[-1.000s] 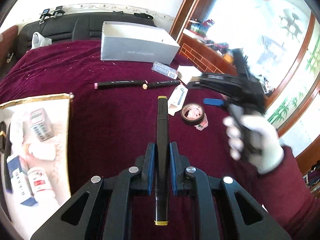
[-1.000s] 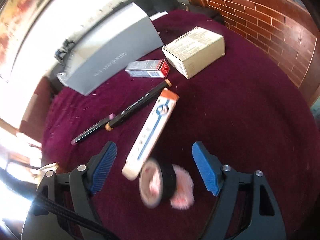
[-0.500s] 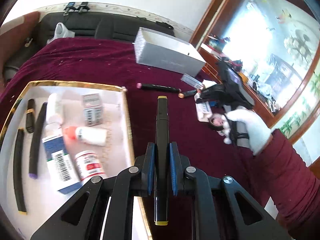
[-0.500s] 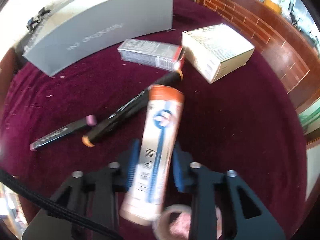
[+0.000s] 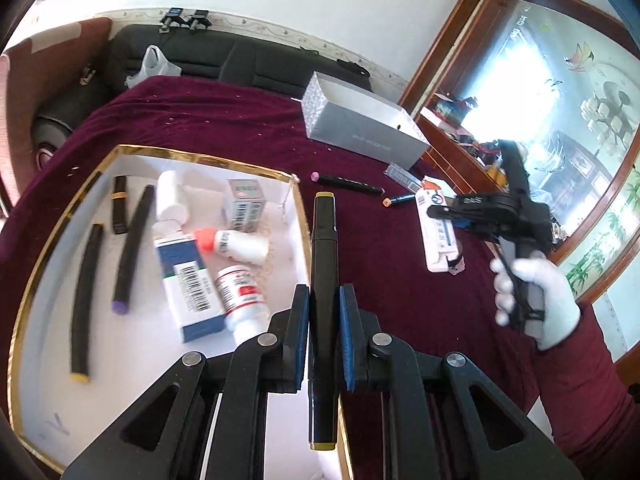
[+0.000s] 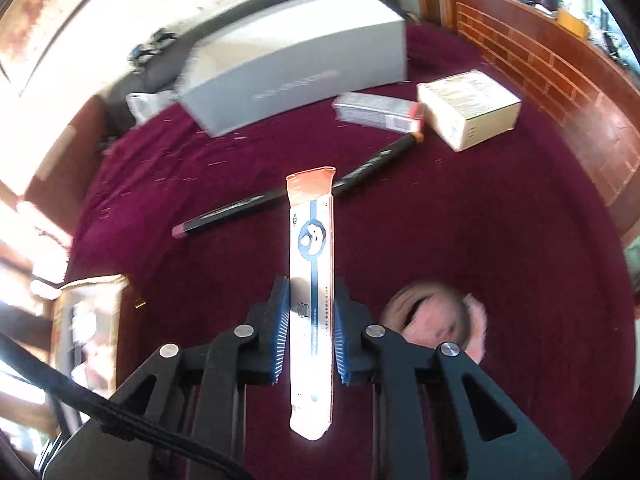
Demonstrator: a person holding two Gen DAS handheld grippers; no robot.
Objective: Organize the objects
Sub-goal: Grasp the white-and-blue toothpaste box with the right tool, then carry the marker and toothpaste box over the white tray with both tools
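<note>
My left gripper (image 5: 324, 320) is shut on a black marker with yellow ends (image 5: 323, 248), held over the right rim of the white gold-edged tray (image 5: 52, 240). The tray holds several markers, bottles and small boxes. My right gripper (image 6: 309, 320) is shut on a long white box with an orange end (image 6: 311, 248), lifted above the maroon cloth; it also shows in the left wrist view (image 5: 434, 232). Two black markers (image 6: 296, 194) lie on the cloth beyond it.
A large grey box (image 6: 296, 64) stands at the back. A small silver box (image 6: 378, 110) and a cream carton (image 6: 468, 108) lie near it. A roll of tape (image 6: 436, 320) lies right of my right gripper. A wooden ledge (image 6: 560, 80) runs along the right.
My right gripper went from open over the tape roll to shut on the long white box and lifted it. My left gripper carried the marker left, to the tray's edge.
</note>
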